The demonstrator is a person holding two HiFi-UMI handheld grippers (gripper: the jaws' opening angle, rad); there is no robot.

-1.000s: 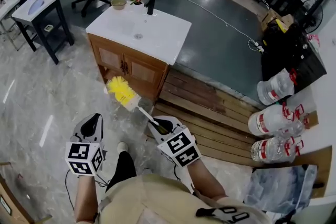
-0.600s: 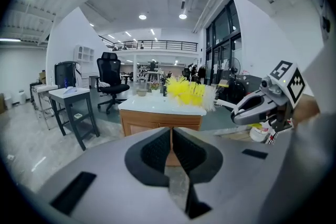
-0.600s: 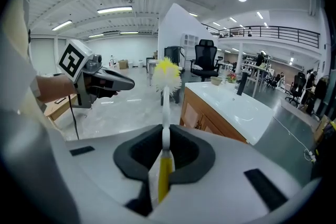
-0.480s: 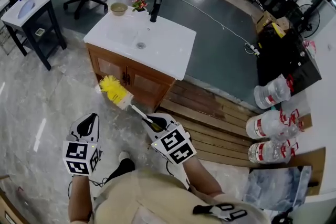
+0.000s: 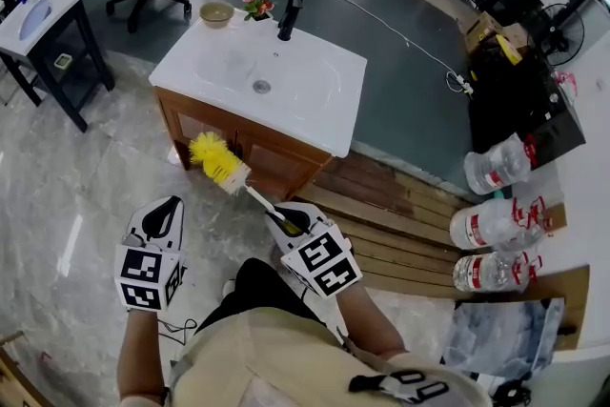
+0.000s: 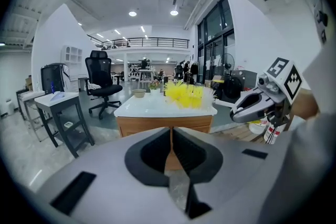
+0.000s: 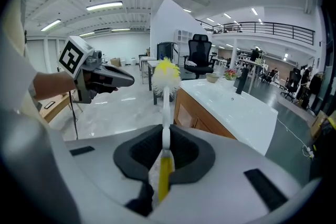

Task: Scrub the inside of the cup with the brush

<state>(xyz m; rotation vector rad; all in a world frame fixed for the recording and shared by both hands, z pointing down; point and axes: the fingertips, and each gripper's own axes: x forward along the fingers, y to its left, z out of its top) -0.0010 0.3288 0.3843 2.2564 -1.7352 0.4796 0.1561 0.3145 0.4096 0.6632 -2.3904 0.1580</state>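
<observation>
**Your L gripper** (image 5: 163, 210): pale-grey moulded shell, teardrop outline, blk lining round the jaws. Its marker cube (image 5: 148, 276) is white w/ b/w square codes on each visible face. A thin dark cable (image 5: 176, 329) trails beneath it.

**Your R gripper** (image 5: 286, 222): same grey shell and blk lining, w/ its own coded cube (image 5: 324, 264).

**Both gripper views:** the shell reads broad, smooth and grey, w/ a blk heart-shaped well and blk rectangular slots (image 6: 73, 192) on either side.

**Clothing:** you wear a khaki top (image 5: 276, 359) and dark trousers (image 5: 255, 286). A blk strap (image 5: 400, 386) w/ white print lies across the top.
</observation>
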